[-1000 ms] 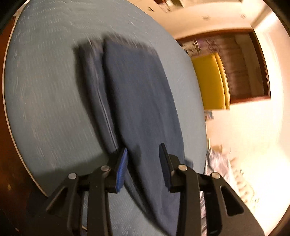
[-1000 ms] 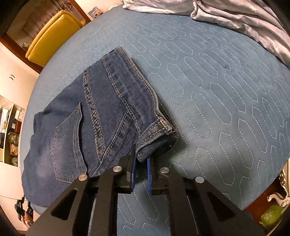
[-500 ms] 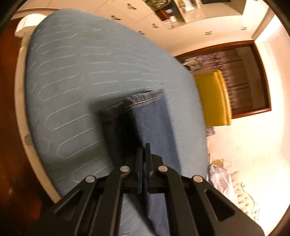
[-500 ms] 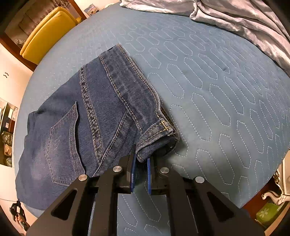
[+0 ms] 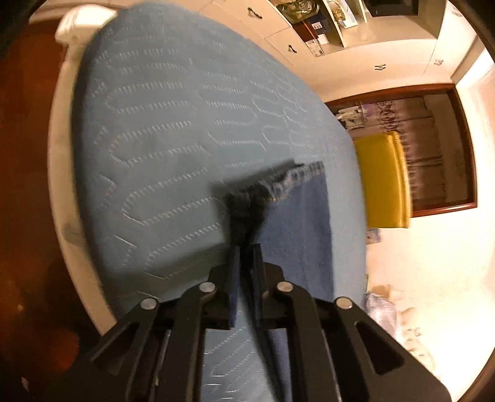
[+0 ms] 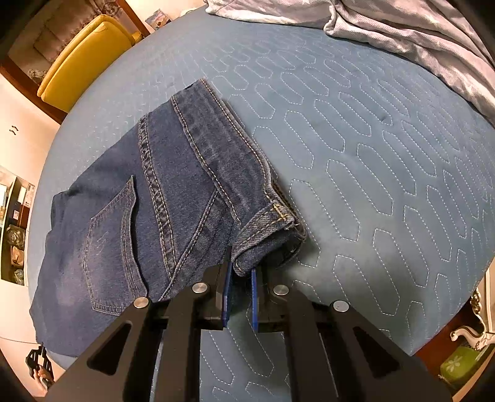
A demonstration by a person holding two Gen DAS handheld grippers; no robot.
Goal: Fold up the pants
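Blue denim jeans (image 6: 161, 210) lie folded lengthwise on a blue quilted bed (image 6: 386, 173), waistband and back pocket up. My right gripper (image 6: 239, 272) is shut on the waistband corner, which bunches just ahead of the fingers. In the left wrist view the leg end of the jeans (image 5: 297, 216) lies on the bed (image 5: 173, 130), its hem curled up. My left gripper (image 5: 246, 250) is shut on the hem edge of the leg and holds it slightly raised.
A grey blanket (image 6: 417, 34) lies bunched at the far side of the bed. A yellow chair (image 6: 83, 58) stands beyond the bed, also in the left wrist view (image 5: 383, 179). The bed's white edge (image 5: 58, 160) and wooden floor lie left. Cabinets (image 5: 309, 24) line the wall.
My left gripper closed on the leg hem and pulled it closer, so less of the leg shows ahead. My right gripper kept its hold on the waistband and barely moved.
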